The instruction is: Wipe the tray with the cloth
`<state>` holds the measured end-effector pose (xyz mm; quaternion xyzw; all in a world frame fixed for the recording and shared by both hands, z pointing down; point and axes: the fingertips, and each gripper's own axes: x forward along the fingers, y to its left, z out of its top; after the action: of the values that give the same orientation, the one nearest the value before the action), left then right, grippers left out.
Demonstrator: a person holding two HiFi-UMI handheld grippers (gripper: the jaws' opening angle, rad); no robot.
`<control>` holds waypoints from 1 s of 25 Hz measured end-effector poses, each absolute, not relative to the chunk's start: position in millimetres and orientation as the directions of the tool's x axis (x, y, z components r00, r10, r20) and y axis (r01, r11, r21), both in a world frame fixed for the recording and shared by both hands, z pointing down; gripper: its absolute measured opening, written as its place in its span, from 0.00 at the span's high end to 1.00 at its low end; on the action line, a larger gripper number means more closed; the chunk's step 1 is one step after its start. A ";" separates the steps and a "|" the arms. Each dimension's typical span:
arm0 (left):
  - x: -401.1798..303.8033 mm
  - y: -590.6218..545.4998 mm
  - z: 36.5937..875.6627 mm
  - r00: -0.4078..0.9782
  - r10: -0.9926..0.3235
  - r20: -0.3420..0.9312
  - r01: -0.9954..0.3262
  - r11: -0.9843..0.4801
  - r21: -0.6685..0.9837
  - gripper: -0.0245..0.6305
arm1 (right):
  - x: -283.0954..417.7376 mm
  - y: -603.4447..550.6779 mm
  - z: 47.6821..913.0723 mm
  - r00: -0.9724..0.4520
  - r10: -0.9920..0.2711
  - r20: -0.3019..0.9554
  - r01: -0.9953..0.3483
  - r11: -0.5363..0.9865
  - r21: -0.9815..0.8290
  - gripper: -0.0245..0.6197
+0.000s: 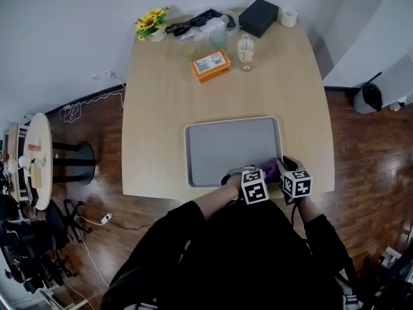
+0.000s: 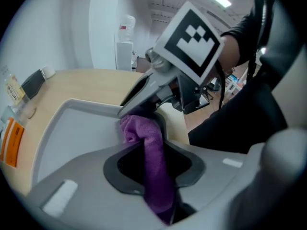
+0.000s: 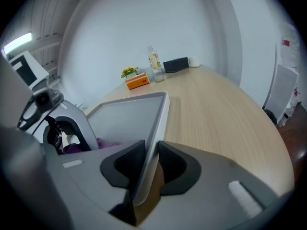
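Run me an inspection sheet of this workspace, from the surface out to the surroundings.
Surface: light wooden table.
Job's things: grey tray at the near edge; purple cloth at its near right corner.
Clutter: orange box, bottle, glass, flowers, black box, all at the far end.
Grippers: left gripper shut on the cloth; right gripper clamped on the tray's rim.
Cables: white cable on the floor, left of the table.
Surroundings: wooden floor; round side table at left.
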<state>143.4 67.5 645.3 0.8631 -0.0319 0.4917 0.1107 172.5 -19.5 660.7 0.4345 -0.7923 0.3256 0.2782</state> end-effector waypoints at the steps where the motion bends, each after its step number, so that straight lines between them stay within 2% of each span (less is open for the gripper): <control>1: 140.2 69.8 645.1 0.513 0.051 0.857 -0.157 -0.976 0.152 0.84 | 173.1 -19.0 661.2 -0.466 -0.507 0.726 -0.871 0.407 -0.275 0.82; 4: 118.4 58.4 634.6 0.528 -0.016 0.849 -0.222 -0.968 0.120 0.83 | 173.7 -18.8 662.0 -0.460 -0.503 0.732 -0.874 0.403 -0.271 0.82; 8: 66.6 21.2 582.4 0.614 -0.233 0.754 -0.456 -0.884 0.098 0.83 | 174.6 -19.8 662.6 -0.439 -0.495 0.750 -0.883 0.391 -0.259 0.82; 11: 7.8 -2.9 537.3 0.610 -0.440 0.659 -0.674 -0.726 0.139 0.83 | 178.2 -22.5 655.5 -0.398 -0.508 0.764 -0.909 0.330 -0.254 0.85; 14: -55.8 -14.2 499.1 0.530 -0.624 0.574 -0.829 -0.523 0.197 0.83 | 179.2 -37.4 620.2 -0.356 -0.583 0.730 -0.931 0.285 -0.227 0.91; 18: -99.2 -11.5 454.6 0.449 -0.753 0.481 -0.892 -0.404 0.200 0.83 | 159.7 -65.6 541.4 -0.404 -0.695 0.594 -0.914 0.331 -0.235 0.96; 25: -102.0 -10.0 376.9 0.442 -0.847 0.296 -0.897 -0.414 0.155 0.83 | 104.7 -83.4 389.7 -0.529 -0.799 0.287 -0.848 0.485 -0.215 0.96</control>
<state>-102.0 -10.0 376.9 0.8364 -0.5214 0.0859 0.1459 104.7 -83.4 389.7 0.4797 -0.8584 0.1663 0.0740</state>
